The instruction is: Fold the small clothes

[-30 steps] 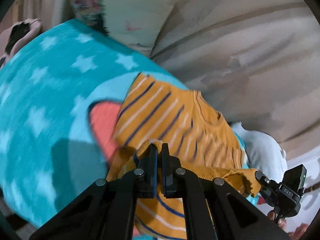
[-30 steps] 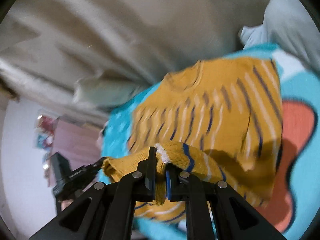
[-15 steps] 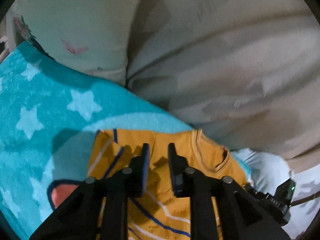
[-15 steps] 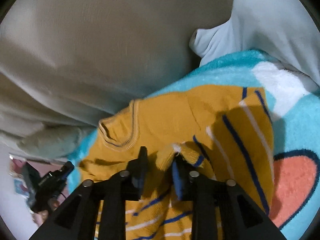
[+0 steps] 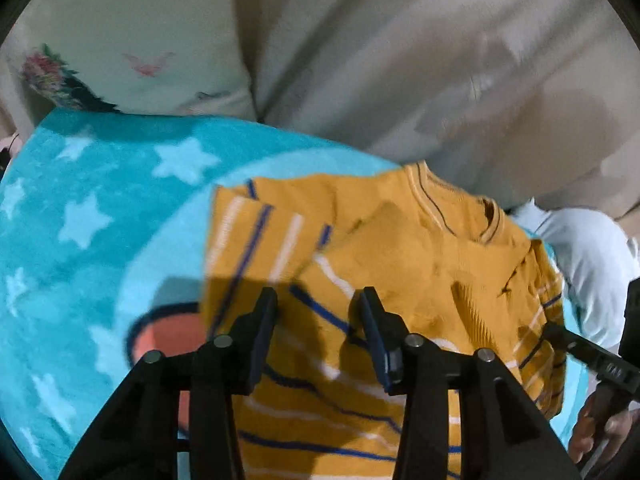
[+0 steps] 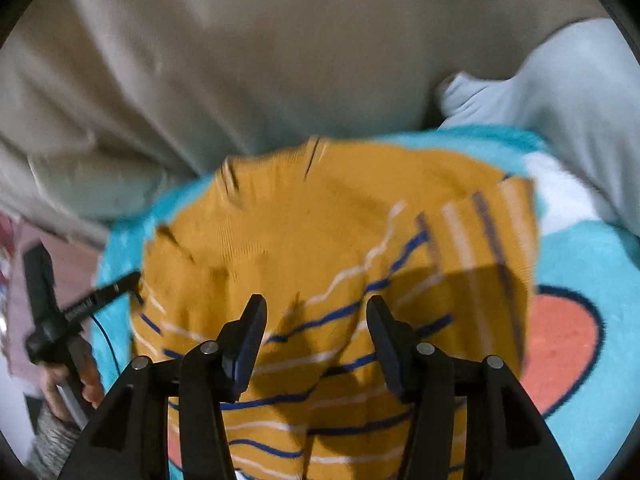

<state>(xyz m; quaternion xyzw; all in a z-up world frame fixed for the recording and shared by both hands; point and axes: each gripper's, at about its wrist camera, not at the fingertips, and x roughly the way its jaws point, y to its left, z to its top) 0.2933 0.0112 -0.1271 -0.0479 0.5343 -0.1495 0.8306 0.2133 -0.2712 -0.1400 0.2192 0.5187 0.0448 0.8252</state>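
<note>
Left wrist view first: the left gripper (image 5: 318, 312) has its jaws spread wide with nothing between them, hanging just over the yellow striped sweater (image 5: 384, 280). The sweater lies on a teal star blanket (image 5: 92, 216), collar at the far side, and the striped bottom half looks doubled up over the chest. My guess is that's a fold just laid down, which would explain the empty jaws. The other tool pokes in at the right edge near the sweater's right side, with some of the person's fingers cut off by the frame. Beige fabric (image 5: 400, 60) fills the far half; can't tell if it's a cushion or bedding.

Right wrist view: the right gripper (image 6: 316, 320) is also spread, empty, above the near part of the sweater (image 6: 320, 240). It's blurry here, so the fold edges are hard to read, and the near hem is hidden behind the gripper body. There's a pale blue cloth (image 6: 560, 92) at far right, partly cut off.
</note>
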